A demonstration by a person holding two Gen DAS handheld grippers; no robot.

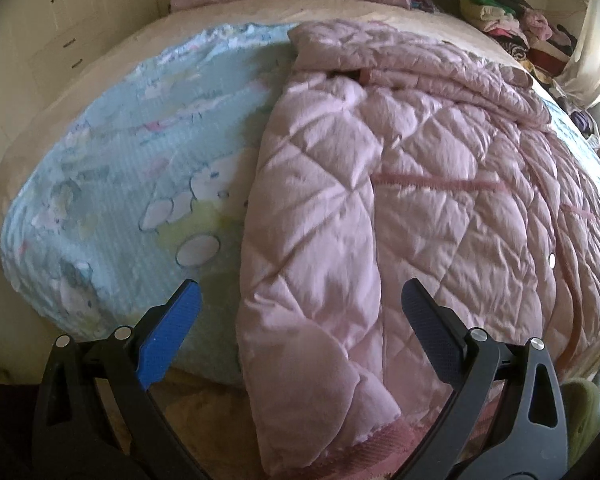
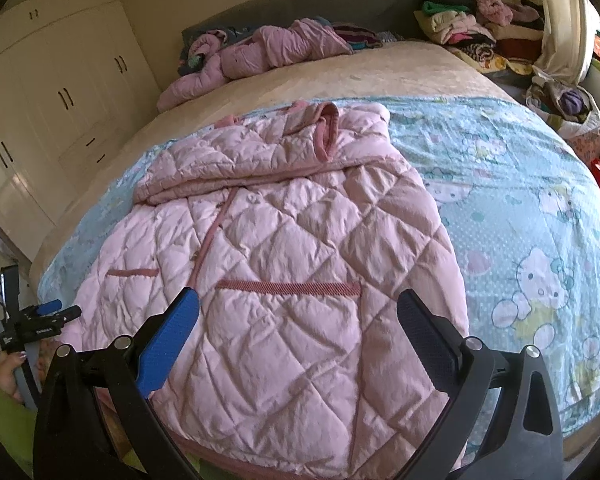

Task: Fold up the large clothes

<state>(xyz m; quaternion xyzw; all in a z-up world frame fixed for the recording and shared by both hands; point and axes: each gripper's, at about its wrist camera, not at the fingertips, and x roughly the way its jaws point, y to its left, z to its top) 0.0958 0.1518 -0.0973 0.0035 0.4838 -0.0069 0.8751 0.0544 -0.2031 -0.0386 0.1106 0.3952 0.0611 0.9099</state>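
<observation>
A large pink quilted coat [image 2: 284, 264] lies spread on a blue cartoon-print blanket [image 2: 520, 208] on the bed, collar away from me, hem hanging over the near edge. Its left side is folded over the body, and that folded panel [image 1: 312, 240] runs toward me in the left wrist view. My left gripper [image 1: 300, 300] hovers open just above the panel's lower end, nothing between its blue pads. My right gripper [image 2: 298, 308] is open above the coat's lower front near the pocket trim [image 2: 288, 286]. The left gripper [image 2: 50, 312] also shows at the far left, held by a hand.
A second pink quilted garment [image 2: 252, 56] lies bunched at the head of the bed. Piles of clothes [image 2: 472, 24] sit at the back right. White wardrobes [image 2: 56, 92] line the left wall. Bare blue blanket [image 1: 132, 168] lies left of the coat.
</observation>
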